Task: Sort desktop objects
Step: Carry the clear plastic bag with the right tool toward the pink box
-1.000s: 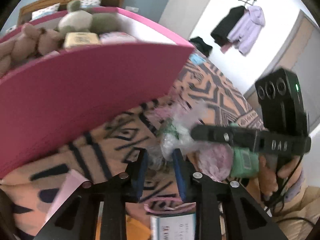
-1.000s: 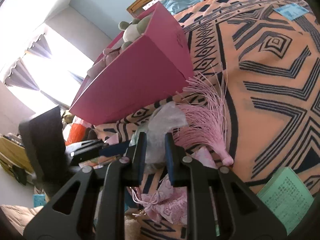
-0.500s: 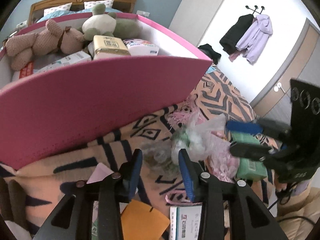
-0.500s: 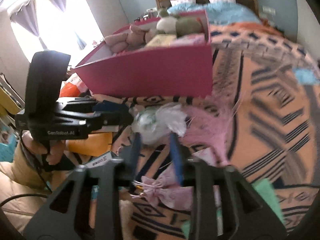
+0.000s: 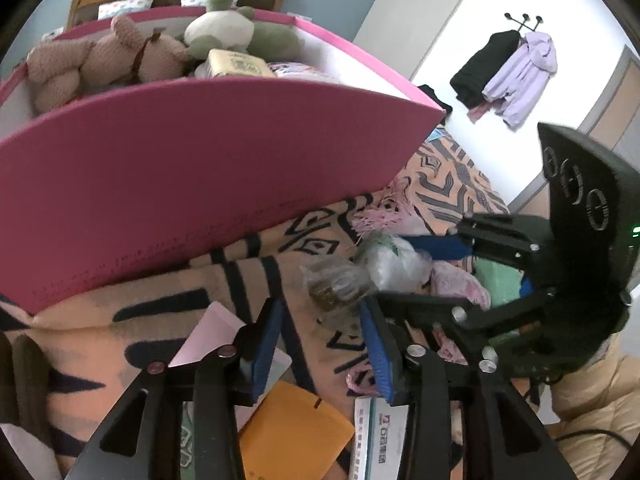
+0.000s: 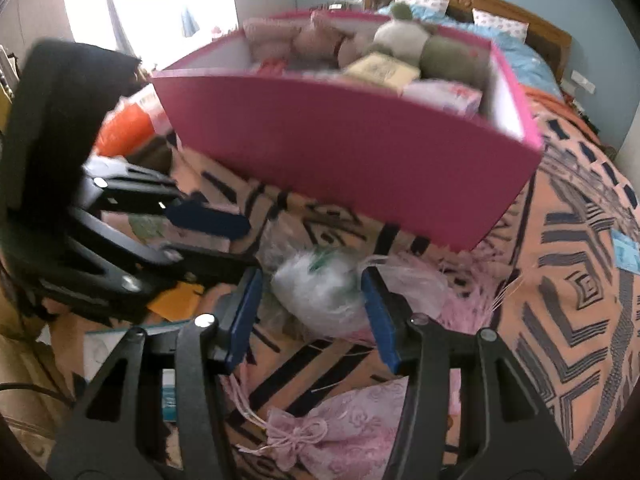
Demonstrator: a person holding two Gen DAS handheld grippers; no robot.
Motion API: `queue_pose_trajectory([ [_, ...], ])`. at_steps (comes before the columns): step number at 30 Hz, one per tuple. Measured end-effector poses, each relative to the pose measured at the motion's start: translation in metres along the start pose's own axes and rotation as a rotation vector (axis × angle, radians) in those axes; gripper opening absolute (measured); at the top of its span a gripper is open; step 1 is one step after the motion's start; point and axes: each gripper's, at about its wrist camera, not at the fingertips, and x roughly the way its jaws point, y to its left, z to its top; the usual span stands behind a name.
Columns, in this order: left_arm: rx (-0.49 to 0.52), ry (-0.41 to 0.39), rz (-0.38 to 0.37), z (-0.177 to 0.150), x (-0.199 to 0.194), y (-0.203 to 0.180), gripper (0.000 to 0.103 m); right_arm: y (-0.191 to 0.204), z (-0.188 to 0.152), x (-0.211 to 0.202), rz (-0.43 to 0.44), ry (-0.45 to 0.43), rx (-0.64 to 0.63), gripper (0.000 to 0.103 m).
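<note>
Here, on a bed with an orange and black patterned blanket point(image 6: 568, 320), 2 handheld grippers angle steeply down at a crumpled clear plastic bag point(image 6: 320, 284) lying just in front of a pink box point(image 5: 192, 184). The left gripper point(image 5: 324, 340), coming in from the left in the right wrist view, has its blue-padded jaws opening; they stand apart with bare blanket between them, and the bag lies just past the fingertips, untouched. The right gripper point(image 6: 310, 312) also stands with its jaws apart, the bag between the pads, neither pad clearly pressing it. The 2 tools nearly meet over the bag, leaving little free room there; the box wall rises close behind. Open blanket stretches to the right of the box. In the box sit a brown teddy bear point(image 5: 100, 60), a green and white plush toy point(image 5: 232, 28) and a yellow packet point(image 5: 236, 64), its print too blurred to read. A white carton point(image 5: 380, 436) below the left gripper carries small print that cannot be made out.
</note>
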Motion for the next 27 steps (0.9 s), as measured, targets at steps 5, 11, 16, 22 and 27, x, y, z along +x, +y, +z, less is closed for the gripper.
queue_pose_trajectory([
  [5,-0.019,0.01,-0.036,-0.001,-0.001,0.001,0.052,-0.017,-0.008,-0.01,0.044,-0.036,0.092,0.04],
  [11,-0.014,-0.007,-0.103,0.001,-0.004,-0.009,0.052,-0.026,-0.015,-0.028,0.089,-0.087,0.182,0.04],
  [16,-0.002,-0.029,-0.116,0.004,-0.009,-0.017,0.05,-0.024,-0.017,-0.038,0.11,-0.124,0.214,0.04],
  [22,0.009,-0.05,-0.122,0.01,-0.015,-0.023,0.047,-0.026,-0.015,-0.049,0.129,-0.177,0.249,0.04],
  [27,0.027,-0.067,-0.1,0.014,-0.018,-0.032,0.046,-0.024,-0.013,-0.057,0.131,-0.206,0.252,0.04],
])
